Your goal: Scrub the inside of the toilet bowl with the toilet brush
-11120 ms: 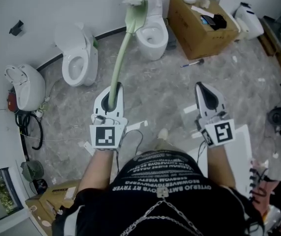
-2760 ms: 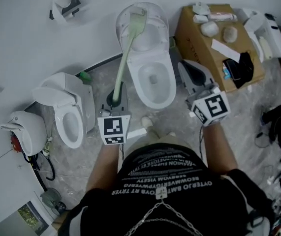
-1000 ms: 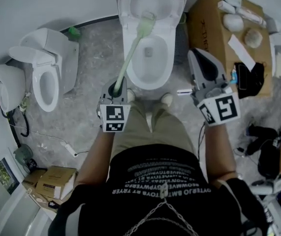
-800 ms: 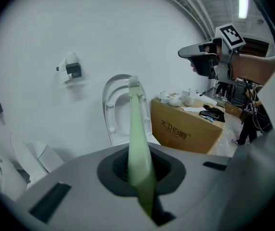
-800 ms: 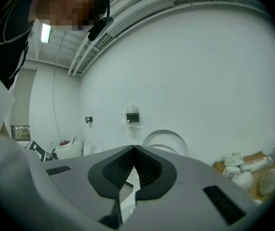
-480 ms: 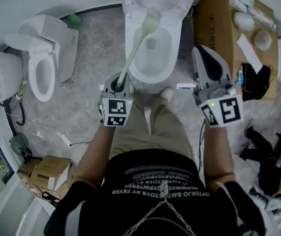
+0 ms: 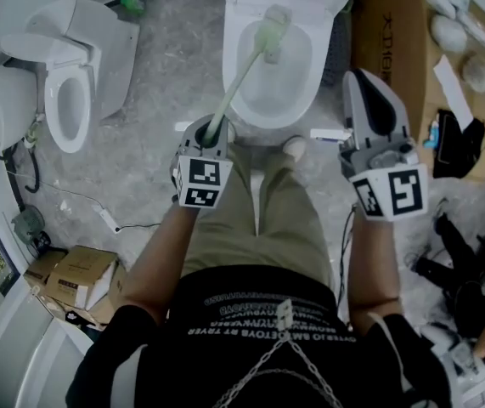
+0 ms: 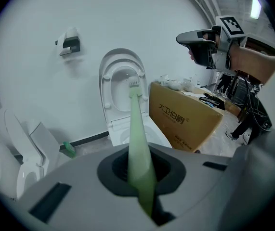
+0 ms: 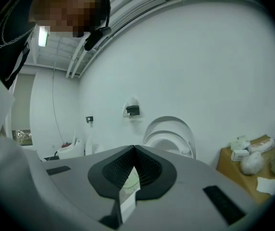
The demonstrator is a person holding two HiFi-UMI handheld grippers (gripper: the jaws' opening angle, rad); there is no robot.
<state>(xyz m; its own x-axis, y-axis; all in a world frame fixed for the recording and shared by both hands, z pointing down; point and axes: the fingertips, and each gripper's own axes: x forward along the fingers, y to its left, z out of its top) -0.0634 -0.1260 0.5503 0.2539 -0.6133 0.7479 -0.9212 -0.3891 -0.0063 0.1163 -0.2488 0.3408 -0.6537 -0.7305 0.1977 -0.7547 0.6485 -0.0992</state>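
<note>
A white toilet (image 7: pixel 244 100) stands in front of me with its lid (image 8: pixel 123 73) raised. My left gripper (image 7: pixel 211 134) is shut on the handle of a pale green toilet brush (image 7: pixel 238 83). The brush slants up and away, and its head (image 7: pixel 273 32) hangs over the far part of the bowl; I cannot tell whether it touches the porcelain. In the left gripper view the handle (image 8: pixel 137 129) runs out from between the jaws of the left gripper (image 8: pixel 138 170) toward the lid. My right gripper (image 7: pixel 363 82) is shut on nothing, held to the right of the bowl. The right gripper (image 9: pixel 134 150) faces the wall and the lid (image 9: pixel 168 129).
A big cardboard box (image 7: pixel 395 49) with loose items on top stands right of the toilet. A second toilet (image 7: pixel 98 58) and another white fixture (image 7: pixel 0 109) stand to the left. Cables and small boxes (image 7: pixel 76 279) lie on the floor at lower left. The person's shoe (image 7: pixel 294 148) rests at the toilet's base.
The person has come up close to the toilet. The brush head has come down from the raised lid to over the bowl. The right gripper stays shut beside it.
</note>
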